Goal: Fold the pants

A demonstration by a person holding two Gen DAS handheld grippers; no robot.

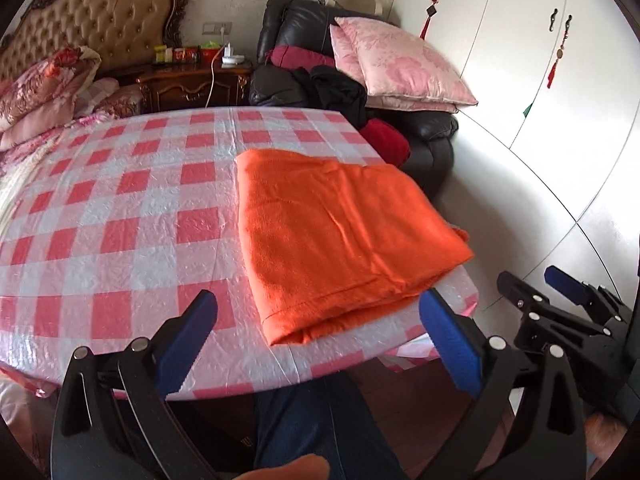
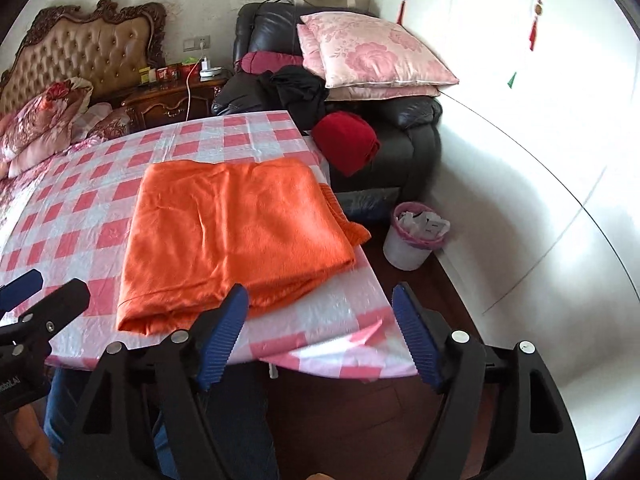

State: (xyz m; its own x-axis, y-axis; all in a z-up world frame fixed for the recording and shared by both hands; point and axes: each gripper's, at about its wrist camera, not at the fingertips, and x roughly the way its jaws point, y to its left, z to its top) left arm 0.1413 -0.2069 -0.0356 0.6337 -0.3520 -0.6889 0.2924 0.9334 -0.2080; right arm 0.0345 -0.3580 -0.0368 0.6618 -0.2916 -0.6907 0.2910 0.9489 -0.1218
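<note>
While both grippers hang short of the near edge, the orange pants [image 1: 340,236] lie folded into a flat rectangle on the worktop [image 1: 120,216], toward its right side, one corner reaching the right edge. In the left wrist view the pants fill the centre right of the frame. Left gripper [image 1: 318,320]: jaws apart, holding nothing. Right gripper [image 2: 320,328]: jaws apart, holding nothing, near the front fold of the pants. A checked cloth covers the worktop. A bin [image 2: 414,240] stands on the floor at centre right of the right wrist view.
</note>
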